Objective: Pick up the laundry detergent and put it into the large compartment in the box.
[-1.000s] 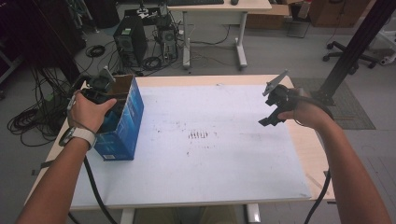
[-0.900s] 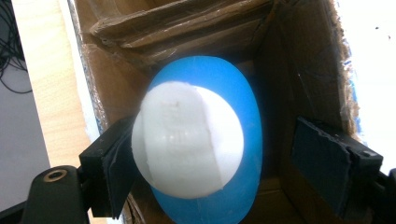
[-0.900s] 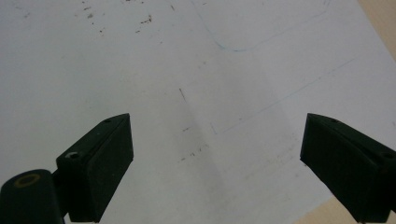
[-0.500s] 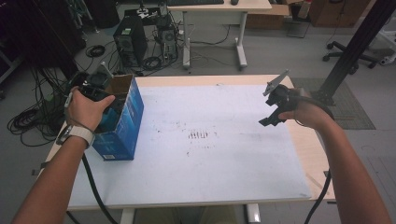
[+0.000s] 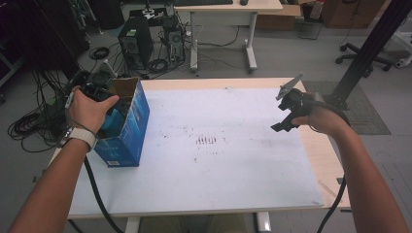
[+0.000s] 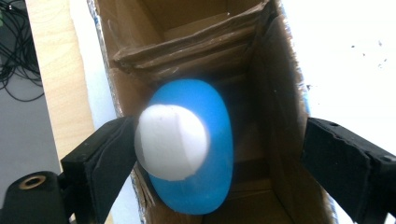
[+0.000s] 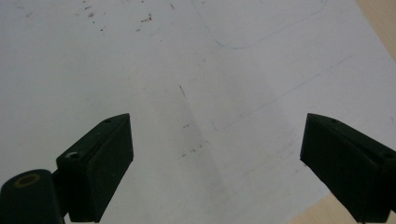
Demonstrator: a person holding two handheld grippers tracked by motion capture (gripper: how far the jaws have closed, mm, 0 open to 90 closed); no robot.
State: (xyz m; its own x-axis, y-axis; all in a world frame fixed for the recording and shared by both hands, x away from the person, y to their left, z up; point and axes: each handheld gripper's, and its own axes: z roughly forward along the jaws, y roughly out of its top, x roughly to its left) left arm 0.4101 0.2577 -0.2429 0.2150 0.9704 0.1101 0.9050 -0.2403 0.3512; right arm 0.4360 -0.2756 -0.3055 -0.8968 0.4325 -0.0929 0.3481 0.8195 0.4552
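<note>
Left gripper [image 6: 215, 154]: jaws just been opening, releasing blue-and-white ball [image 6: 187, 149] into blue carton [image 5: 127, 127]; withdrawing straight up is advisable. Right gripper [image 7: 215, 163]: idling open over table [image 7: 196, 70].

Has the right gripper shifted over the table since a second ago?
No. The right gripper hangs over the same spot near the table's right edge, jaws open and empty.
</note>
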